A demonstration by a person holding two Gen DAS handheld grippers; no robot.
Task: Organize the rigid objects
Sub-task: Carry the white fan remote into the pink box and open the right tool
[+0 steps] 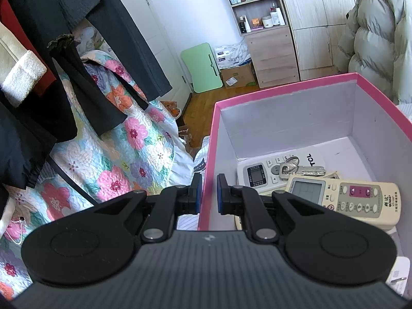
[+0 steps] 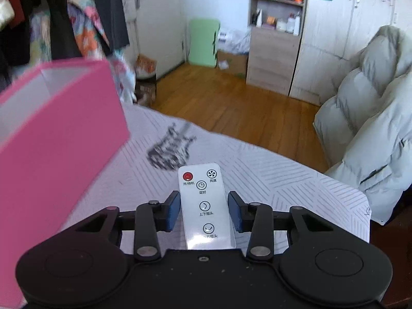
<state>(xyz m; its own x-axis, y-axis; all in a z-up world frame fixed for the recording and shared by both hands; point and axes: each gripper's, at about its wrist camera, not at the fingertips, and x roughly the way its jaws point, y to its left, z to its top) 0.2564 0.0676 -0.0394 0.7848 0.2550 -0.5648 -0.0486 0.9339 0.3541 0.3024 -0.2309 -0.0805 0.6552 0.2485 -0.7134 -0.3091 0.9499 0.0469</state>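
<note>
The left gripper point(image 1: 209, 193) pinches the near wall of the pink cardboard box with a white inside point(image 1: 283, 118), one pad outside and one within. Inside lie a cream air-conditioner remote point(image 1: 345, 198), a white TCL remote point(image 1: 260, 172) and silver keys point(image 1: 301, 168). The right gripper point(image 2: 203, 211) straddles a slim white fan remote point(image 2: 204, 206), its pads close beside the edges, though contact cannot be told, above the striped white bedspread point(image 2: 296, 180).

Three remotes in all: a white TCL air-conditioner remote point(image 1: 260, 171) and a cream rectangular one point(image 1: 345, 197) inside one pink cardboard box point(image 1: 283, 90) at 3 o'clock, one slim white fan remote point(image 2: 204, 206) outside; one silver key bunch point(image 1: 296, 168).
</note>
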